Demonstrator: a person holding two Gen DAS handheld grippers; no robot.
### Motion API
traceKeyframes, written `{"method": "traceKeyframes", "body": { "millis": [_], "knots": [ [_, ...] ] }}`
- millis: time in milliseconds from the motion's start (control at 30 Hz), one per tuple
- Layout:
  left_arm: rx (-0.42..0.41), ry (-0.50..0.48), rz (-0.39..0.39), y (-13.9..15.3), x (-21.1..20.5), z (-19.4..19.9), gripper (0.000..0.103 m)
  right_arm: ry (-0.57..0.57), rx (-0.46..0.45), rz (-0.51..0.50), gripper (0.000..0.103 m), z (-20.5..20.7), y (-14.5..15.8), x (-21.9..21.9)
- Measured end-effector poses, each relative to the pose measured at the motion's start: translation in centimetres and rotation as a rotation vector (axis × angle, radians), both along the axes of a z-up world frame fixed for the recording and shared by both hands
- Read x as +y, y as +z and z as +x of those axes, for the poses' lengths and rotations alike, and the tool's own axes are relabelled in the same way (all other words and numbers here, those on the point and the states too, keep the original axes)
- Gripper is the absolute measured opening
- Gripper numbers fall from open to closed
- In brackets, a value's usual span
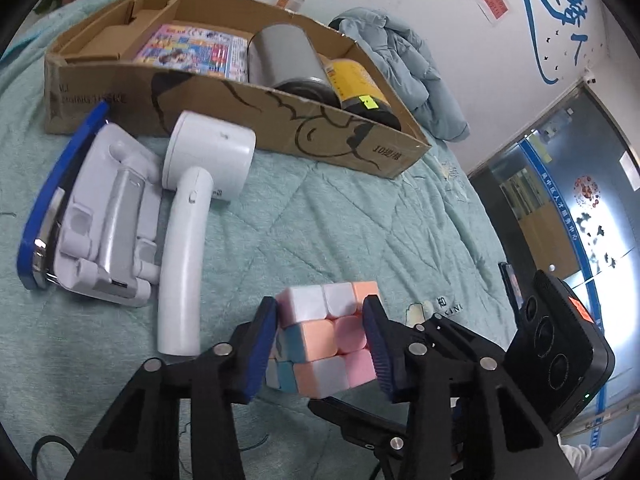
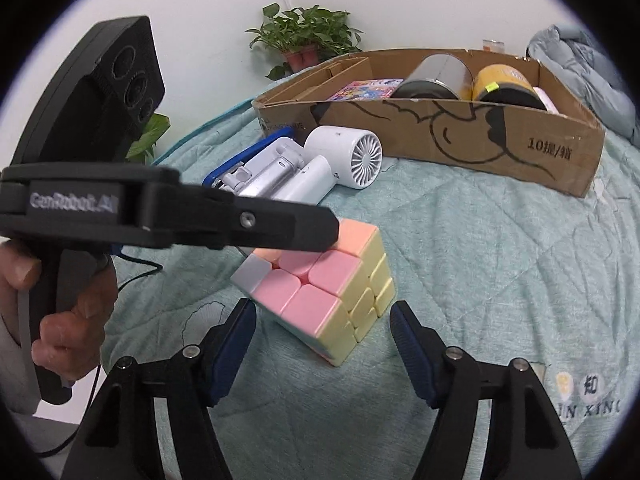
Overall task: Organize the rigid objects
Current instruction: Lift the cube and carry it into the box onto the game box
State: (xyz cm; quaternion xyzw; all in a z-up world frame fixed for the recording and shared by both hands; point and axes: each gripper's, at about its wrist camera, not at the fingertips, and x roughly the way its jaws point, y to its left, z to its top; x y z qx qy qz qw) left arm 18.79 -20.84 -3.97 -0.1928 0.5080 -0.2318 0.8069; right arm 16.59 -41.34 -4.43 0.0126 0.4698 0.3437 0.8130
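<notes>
Nearby, fan [image 2: 344, 156] before cardboard box [image 2: 520, 156]

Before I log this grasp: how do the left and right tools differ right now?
The left tool is closed on the pastel cube, blue pads touching opposite sides; the right tool is open, with gaps between its pads and the cube.
The left tool holds the cube tilted, one edge down near the quilt; the right tool holds nothing.
Both have black arms with blue pads and point toward the cube.
</notes>
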Motion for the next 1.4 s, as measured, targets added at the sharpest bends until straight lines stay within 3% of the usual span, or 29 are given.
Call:
{"method": "traceKeyframes", "body": {
  "millis": [233, 633, 900, 1033, 1400],
  "knots": [
    [-0.036, 0.017, 0.031, 0.2, -0.2, -0.3, 0.040, 0.002, -0.037, 0.005, 0.069, 0.3, 0.0, 0.7],
    [-0.102, -0.054, 0.126, 1.1, -1.0, -0.9, 0.038, 0.092, -0.033, 0.010, 0.070, 1.3, -0.5, 0.8],
    [-0.061, -0.033, 0.054, 0.6, 0.8, -0.7, 0.035, 0.059, 0.002, 0.002, 0.070, 1.3, -0.7, 0.5],
    [-0.003, -0.024, 0.011, -0.2, 0.7, -0.6, 0.047, 0.051, 0.014, 0.000, 0.070, 1.2, -1.0, 0.8],
    [0.037, -0.039, -0.020, -0.7, 0.2, -0.9, 0.049, 0.025, 0.012, -0.036, 0.077, 1.8, -1.2, 1.7]
  ]
}}
